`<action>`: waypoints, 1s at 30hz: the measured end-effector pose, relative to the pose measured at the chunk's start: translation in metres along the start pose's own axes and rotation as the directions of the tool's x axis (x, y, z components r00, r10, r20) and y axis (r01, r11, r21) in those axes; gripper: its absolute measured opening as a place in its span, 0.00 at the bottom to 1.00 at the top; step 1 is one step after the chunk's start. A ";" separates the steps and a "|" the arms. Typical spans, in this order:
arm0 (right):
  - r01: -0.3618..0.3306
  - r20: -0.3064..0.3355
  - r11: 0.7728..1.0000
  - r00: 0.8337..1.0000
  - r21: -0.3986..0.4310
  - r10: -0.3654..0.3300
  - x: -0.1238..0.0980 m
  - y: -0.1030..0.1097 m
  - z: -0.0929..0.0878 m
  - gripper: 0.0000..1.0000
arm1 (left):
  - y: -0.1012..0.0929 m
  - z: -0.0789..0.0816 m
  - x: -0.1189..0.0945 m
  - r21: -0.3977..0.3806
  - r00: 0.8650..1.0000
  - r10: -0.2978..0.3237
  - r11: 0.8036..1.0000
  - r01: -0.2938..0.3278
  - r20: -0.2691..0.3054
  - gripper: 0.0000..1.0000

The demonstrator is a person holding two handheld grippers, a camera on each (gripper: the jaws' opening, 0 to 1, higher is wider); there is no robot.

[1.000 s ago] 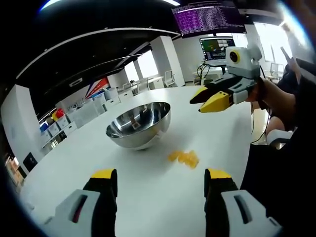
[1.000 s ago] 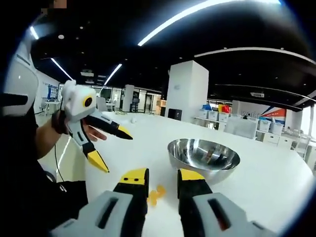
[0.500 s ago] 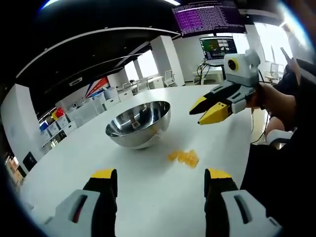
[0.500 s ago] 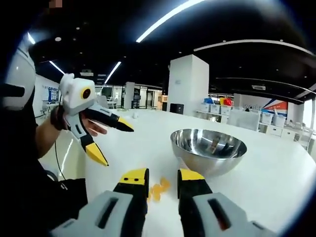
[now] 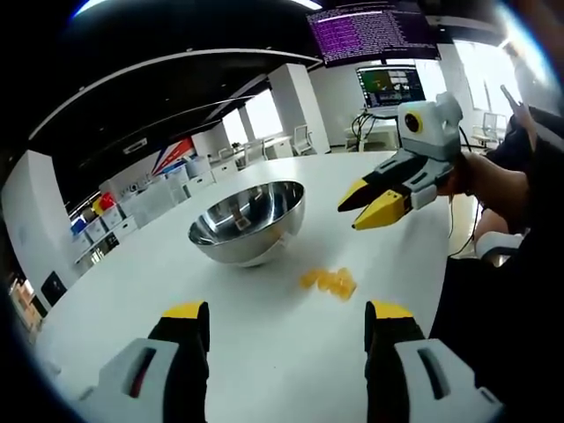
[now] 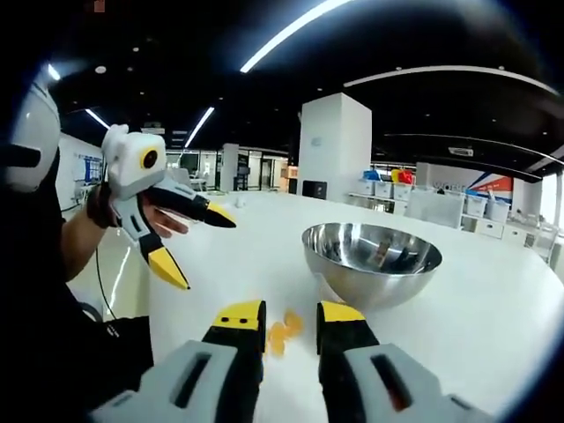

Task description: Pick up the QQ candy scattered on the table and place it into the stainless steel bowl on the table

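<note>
Left gripper [image 5: 286, 319] hung above the white round table [image 5: 264, 370], jaws wide apart, empty. Shiny stainless steel bowl [image 5: 248, 220] sat at 11 o'clock from it, small cluster of yellow QQ candy [image 5: 329, 281] at 1 o'clock, just beside the bowl's base. Right gripper [image 6: 290, 324], jaws narrowly apart and empty, had the candy [image 6: 282, 331] between its tips at 12 o'clock; it looked nearer, likely picker.

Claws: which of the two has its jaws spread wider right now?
The left claw: its yellow-tipped jaws stand far apart, held above the table. The right claw has jaws only slightly parted.
</note>
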State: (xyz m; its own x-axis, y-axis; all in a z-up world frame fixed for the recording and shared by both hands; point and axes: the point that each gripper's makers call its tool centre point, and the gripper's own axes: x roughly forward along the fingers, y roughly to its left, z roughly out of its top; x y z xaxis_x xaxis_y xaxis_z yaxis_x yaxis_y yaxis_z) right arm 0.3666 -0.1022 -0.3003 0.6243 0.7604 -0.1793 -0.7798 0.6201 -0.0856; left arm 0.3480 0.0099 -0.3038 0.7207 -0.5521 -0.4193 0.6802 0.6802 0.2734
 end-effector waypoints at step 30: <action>0.005 -0.001 1.000 1.000 -0.002 -0.005 -0.002 0.005 -0.001 0.21 | 0.000 0.002 0.001 0.008 1.000 -0.004 1.000 0.004 -0.002 0.71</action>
State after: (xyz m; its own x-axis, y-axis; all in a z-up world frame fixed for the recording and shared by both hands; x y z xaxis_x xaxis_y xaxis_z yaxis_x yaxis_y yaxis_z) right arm 0.3611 -0.1011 -0.3018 0.6283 0.7568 -0.1802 -0.7766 0.6237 -0.0888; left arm 0.3487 0.0083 -0.3028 0.7179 -0.5537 -0.4220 0.6838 0.6743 0.2787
